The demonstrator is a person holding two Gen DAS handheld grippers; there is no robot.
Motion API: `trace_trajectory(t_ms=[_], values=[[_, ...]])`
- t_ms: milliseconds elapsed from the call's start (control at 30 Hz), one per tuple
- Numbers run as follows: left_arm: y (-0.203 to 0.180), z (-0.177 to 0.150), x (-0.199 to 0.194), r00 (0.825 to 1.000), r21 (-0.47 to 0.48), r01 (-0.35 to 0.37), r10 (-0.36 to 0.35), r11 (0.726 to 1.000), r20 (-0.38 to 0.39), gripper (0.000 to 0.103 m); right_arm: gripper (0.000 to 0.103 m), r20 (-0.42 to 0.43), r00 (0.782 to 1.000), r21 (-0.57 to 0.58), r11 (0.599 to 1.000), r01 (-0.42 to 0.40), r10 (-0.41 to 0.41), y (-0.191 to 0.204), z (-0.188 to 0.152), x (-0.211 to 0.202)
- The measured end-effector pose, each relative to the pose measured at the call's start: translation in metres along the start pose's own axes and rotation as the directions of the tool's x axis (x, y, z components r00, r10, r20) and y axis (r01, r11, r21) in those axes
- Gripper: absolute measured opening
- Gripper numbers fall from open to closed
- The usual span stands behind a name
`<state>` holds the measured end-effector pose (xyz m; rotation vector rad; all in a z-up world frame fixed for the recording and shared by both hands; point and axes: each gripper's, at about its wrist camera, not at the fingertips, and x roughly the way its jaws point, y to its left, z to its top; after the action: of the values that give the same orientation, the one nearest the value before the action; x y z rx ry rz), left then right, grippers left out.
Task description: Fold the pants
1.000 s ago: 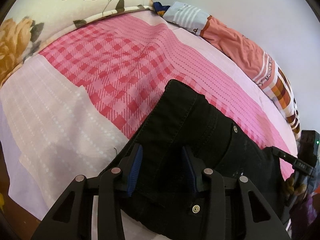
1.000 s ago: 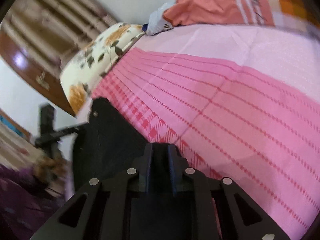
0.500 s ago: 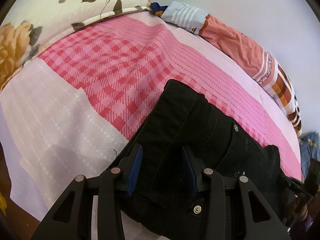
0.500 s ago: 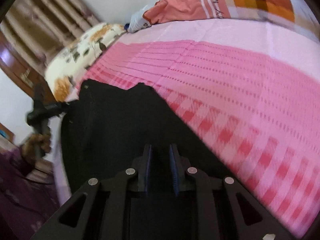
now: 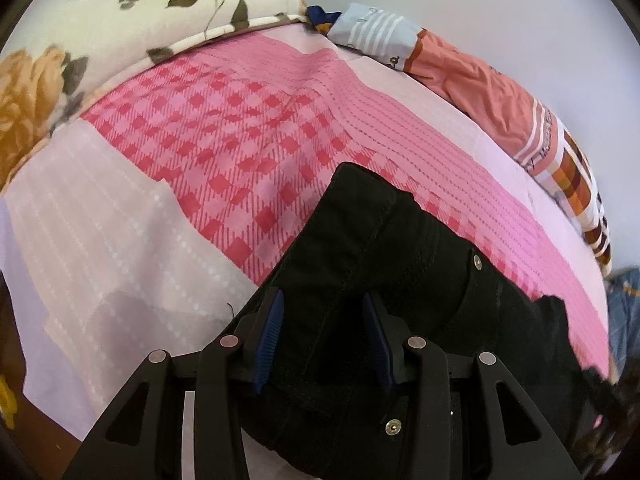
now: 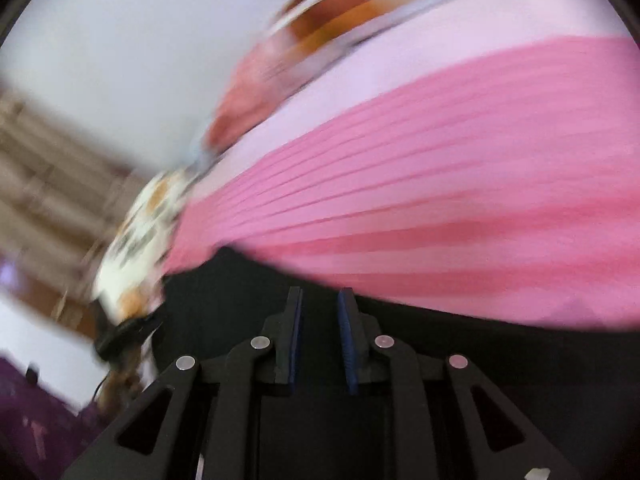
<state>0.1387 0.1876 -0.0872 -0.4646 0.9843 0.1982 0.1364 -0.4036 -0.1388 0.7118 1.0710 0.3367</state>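
Jaws first: my left gripper [image 5: 322, 336] was clamped on a thick bunch of the black pants [image 5: 404, 264], blue pads [image 5: 269, 332] pressing the denim from both sides near the waistband end, with a metal rivet [image 5: 477, 262] showing on the cloth ahead and a snap button [image 5: 393, 426] lower down by my right finger. My right gripper [image 6: 320, 344] had its jaws nearly together, black cloth of the pants [image 6: 224, 304] filling the narrow gap, so it read as a pinch on a thin layer; that view was heavily motion-blurred, so I couldn't make out which part of the garment it held. Pants lay on the pink checked bedsheet [image 5: 224, 148], running from the lower middle toward the right edge in the left view. Floral pillow [image 5: 120, 20] sat at the head of the bed, and an orange striped cloth [image 5: 492, 96] lay along the far side by the wall.
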Motion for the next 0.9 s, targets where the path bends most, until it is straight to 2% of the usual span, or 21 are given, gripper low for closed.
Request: trace_trajectory(t_ms=[33, 100, 133, 200, 267, 333, 433, 467, 500, 533, 600, 767, 833, 900], values=[[0.001, 0.000, 0.000, 1.000, -0.006, 0.004, -0.004, 1.000, -0.001, 0.043, 0.015, 0.038, 0.997, 0.062, 0.996, 0.059, -0.062, -0.022, -0.004, -0.021], [0.001, 0.001, 0.000, 1.000, -0.006, 0.001, -0.001, 1.000, -0.002, 0.043, 0.012, 0.128, 0.986, 0.200, 0.977, 0.078, -0.105, -0.064, -0.015, -0.069], [0.001, 0.001, 0.000, 1.000, -0.004, 0.001, -0.001, 1.000, -0.002, 0.043, 0.012, 0.174, 0.971, 0.254, 0.960, 0.117, -0.164, -0.084, -0.023, -0.095], [0.002, 0.001, 0.001, 1.000, -0.003, 0.001, -0.001, 1.000, -0.003, 0.043, 0.012, 0.251, 0.943, 0.369, 0.922, 0.116, -0.219, -0.125, -0.045, -0.142], [0.001, 0.001, 0.001, 1.000, 0.000, 0.006, -0.006, 1.000, -0.004, 0.044, 0.012, 0.334, 0.914, 0.504, 0.863, 0.033, -0.230, -0.168, -0.077, -0.188], [0.001, 0.001, 0.000, 1.000, 0.002, 0.009, -0.009, 1.000, -0.003, 0.044, 0.013, 0.387, 0.872, 0.595, 0.804, 0.013, -0.300, -0.196, -0.110, -0.227], [-0.003, 0.001, -0.001, 1.000, 0.025, -0.008, 0.008, 1.000, -0.005, 0.044, 0.021, 0.503, 0.813, 0.679, 0.716, -0.163, -0.292, -0.225, -0.162, -0.270], [-0.005, 0.002, -0.002, 1.000, 0.031, -0.014, 0.014, 0.999, -0.003, 0.044, 0.022, 0.533, 0.800, 0.682, 0.699, -0.213, -0.277, -0.230, -0.176, -0.277], [-0.009, 0.002, -0.006, 1.000, 0.038, -0.023, 0.023, 0.999, 0.003, 0.044, 0.022, 0.545, 0.799, 0.676, 0.697, -0.240, -0.253, -0.234, -0.185, -0.283], [-0.012, 0.002, -0.010, 1.000, 0.043, -0.029, 0.029, 0.999, 0.013, 0.045, 0.022, 0.540, 0.808, 0.667, 0.705, -0.242, -0.234, -0.233, -0.192, -0.283], [-0.022, 0.002, -0.022, 0.998, 0.074, -0.035, 0.031, 0.997, 0.054, 0.047, 0.022, 0.524, 0.830, 0.632, 0.740, -0.229, -0.191, -0.227, -0.200, -0.277], [-0.045, -0.004, -0.045, 0.996, 0.149, -0.011, -0.003, 0.989, 0.090, 0.057, 0.022, 0.502, 0.860, 0.563, 0.789, -0.246, -0.091, -0.210, -0.203, -0.253], [-0.050, -0.009, -0.052, 0.996, 0.159, 0.010, -0.024, 0.987, 0.088, 0.058, 0.023, 0.489, 0.870, 0.558, 0.791, -0.250, -0.070, -0.209, -0.206, -0.244], [-0.054, -0.014, -0.058, 0.996, 0.155, 0.035, -0.048, 0.987, 0.081, 0.059, 0.028, 0.493, 0.869, 0.564, 0.774, -0.287, -0.037, -0.212, -0.211, -0.236]])
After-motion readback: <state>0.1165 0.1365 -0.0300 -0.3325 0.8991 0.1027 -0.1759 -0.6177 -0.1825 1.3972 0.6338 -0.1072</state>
